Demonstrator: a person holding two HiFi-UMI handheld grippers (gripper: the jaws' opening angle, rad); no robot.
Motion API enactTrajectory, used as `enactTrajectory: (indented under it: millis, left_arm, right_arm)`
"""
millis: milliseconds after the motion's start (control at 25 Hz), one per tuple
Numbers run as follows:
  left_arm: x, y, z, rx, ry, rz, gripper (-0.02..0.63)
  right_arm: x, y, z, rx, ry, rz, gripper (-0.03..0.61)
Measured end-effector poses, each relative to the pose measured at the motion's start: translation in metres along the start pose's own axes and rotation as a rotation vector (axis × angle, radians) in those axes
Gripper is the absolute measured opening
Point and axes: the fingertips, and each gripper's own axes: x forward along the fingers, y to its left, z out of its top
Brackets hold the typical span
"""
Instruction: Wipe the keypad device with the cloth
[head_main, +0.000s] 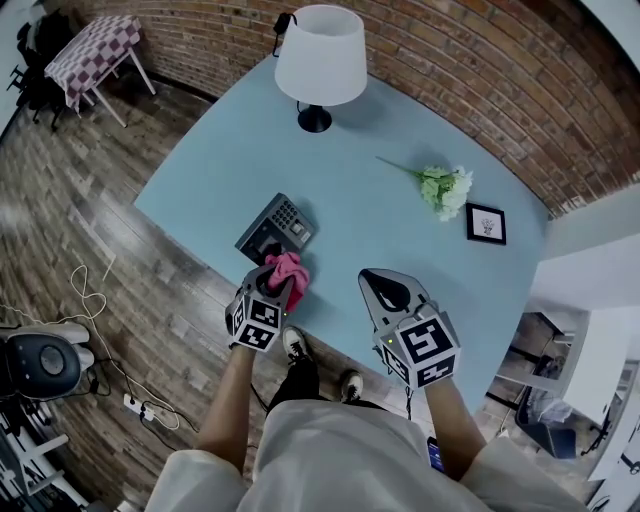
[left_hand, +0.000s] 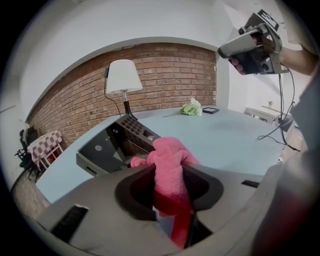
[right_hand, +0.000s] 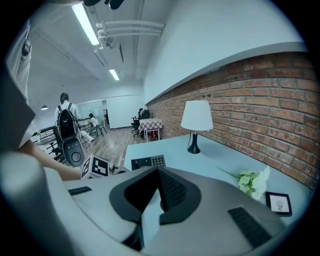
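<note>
The dark keypad device (head_main: 275, 228) lies near the front left edge of the light blue table (head_main: 390, 220), with its keys toward the lamp. My left gripper (head_main: 278, 278) is shut on a pink cloth (head_main: 289, 270) just in front of the device, at the table's edge. In the left gripper view the pink cloth (left_hand: 170, 167) bunches up between the jaws, and the keypad device (left_hand: 117, 142) sits just beyond it. My right gripper (head_main: 385, 290) hovers to the right of the cloth, shut and holding nothing. The right gripper view shows the keypad device (right_hand: 148, 162) past the jaws.
A white lamp (head_main: 320, 60) stands at the table's far side. A bunch of pale flowers (head_main: 445, 190) and a small framed picture (head_main: 486, 222) lie at the right. On the wooden floor at the left are cables and a power strip (head_main: 135, 405).
</note>
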Motion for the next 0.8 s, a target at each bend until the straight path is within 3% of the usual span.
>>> enactTrajectory:
  millis: [160, 360, 440, 640, 800]
  left_arm:
    - [0.006, -0.009, -0.006, -0.022, 0.012, -0.036, 0.164]
    - [0.001, -0.006, 0.000, -0.216, -0.083, -0.090, 0.166]
    - [-0.006, -0.001, 0.010, -0.255, -0.129, -0.087, 0.166]
    - [-0.032, 0.030, 0.059, -0.223, -0.248, 0.008, 0.164]
    - [-0.047, 0.065, 0.097, -0.184, -0.274, 0.124, 0.164]
  right_arm:
    - [0.000, -0.001, -0.001, 0.005, 0.002, -0.002, 0.021]
    - [-0.004, -0.002, 0.000, 0.015, -0.006, -0.004, 0.021]
    - [-0.007, -0.003, 0.000, 0.019, -0.011, -0.004, 0.021]
    - [-0.013, -0.007, 0.001, 0.028, -0.024, -0.014, 0.021]
    - [-0.018, -0.009, -0.001, 0.043, -0.027, -0.018, 0.021]
